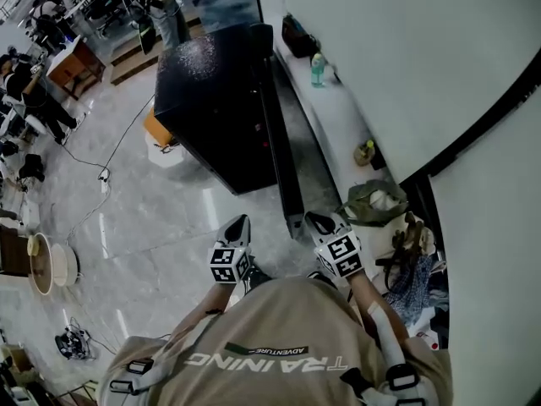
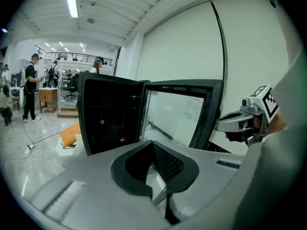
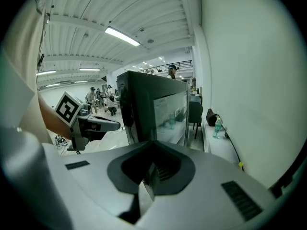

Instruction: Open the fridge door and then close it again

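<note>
The fridge [image 1: 211, 100] stands at twelve o'clock from the person with its glass door [image 1: 281, 155] wide open, so the opening looks done and only the closing is left. The left gripper [image 1: 239, 223] and right gripper [image 1: 319, 222] hover near the door's free edge, at about its seven and five o'clock. Both have their fingers together on nothing.

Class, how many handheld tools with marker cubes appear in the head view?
2. The left tool points toward the fridge; the right tool is beside the near end of the open fridge door. Neither is hidden.
</note>
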Demonstrator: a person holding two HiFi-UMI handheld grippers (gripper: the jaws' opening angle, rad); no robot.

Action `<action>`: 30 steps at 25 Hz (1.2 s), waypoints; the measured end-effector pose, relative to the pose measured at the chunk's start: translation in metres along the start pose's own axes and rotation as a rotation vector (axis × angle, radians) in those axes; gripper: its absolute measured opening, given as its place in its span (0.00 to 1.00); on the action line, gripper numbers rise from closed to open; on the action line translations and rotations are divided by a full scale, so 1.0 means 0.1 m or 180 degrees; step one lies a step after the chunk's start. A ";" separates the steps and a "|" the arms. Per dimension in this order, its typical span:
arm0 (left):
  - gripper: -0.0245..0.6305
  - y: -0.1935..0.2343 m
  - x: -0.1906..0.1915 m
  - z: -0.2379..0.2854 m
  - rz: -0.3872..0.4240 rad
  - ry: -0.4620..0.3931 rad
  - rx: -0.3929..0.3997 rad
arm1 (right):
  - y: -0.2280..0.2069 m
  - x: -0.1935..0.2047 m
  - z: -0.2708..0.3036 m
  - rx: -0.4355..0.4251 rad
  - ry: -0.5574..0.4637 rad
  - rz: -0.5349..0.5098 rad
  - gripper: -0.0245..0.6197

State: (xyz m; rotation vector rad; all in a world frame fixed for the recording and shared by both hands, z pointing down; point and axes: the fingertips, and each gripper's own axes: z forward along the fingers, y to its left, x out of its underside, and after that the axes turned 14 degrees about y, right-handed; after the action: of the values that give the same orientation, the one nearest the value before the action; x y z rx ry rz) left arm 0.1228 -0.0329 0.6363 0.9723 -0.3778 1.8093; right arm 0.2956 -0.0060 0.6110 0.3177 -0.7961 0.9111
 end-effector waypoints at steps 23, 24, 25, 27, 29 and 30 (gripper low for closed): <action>0.04 0.83 -0.14 -0.14 -0.0222 -0.0110 0.0238 | 0.18 -0.30 0.26 0.0394 0.0025 0.0265 0.03; 0.04 0.86 -0.17 -0.14 -0.0229 -0.0127 0.0244 | 0.20 -0.32 0.28 0.0399 0.0038 0.0257 0.03; 0.04 0.88 -0.19 -0.15 -0.0233 -0.0141 0.0252 | 0.22 -0.33 0.30 0.0403 0.0051 0.0248 0.03; 0.04 0.93 -0.24 -0.16 -0.0240 -0.0164 0.0267 | 0.27 -0.36 0.32 0.0405 0.0068 0.0236 0.03; 0.04 1.01 -0.28 -0.18 -0.0237 -0.0184 0.0281 | 0.32 -0.40 0.36 0.0408 0.0064 0.0240 0.03; 0.04 1.04 -0.30 -0.19 -0.0227 -0.0199 0.0291 | 0.34 -0.43 0.38 0.0411 0.0055 0.0246 0.03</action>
State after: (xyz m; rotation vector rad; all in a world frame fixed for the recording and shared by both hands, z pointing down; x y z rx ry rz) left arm 0.0282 -0.0861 0.6198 1.0946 -0.2972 1.7473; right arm 0.2344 -0.0317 0.6032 0.3936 -0.7392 1.0391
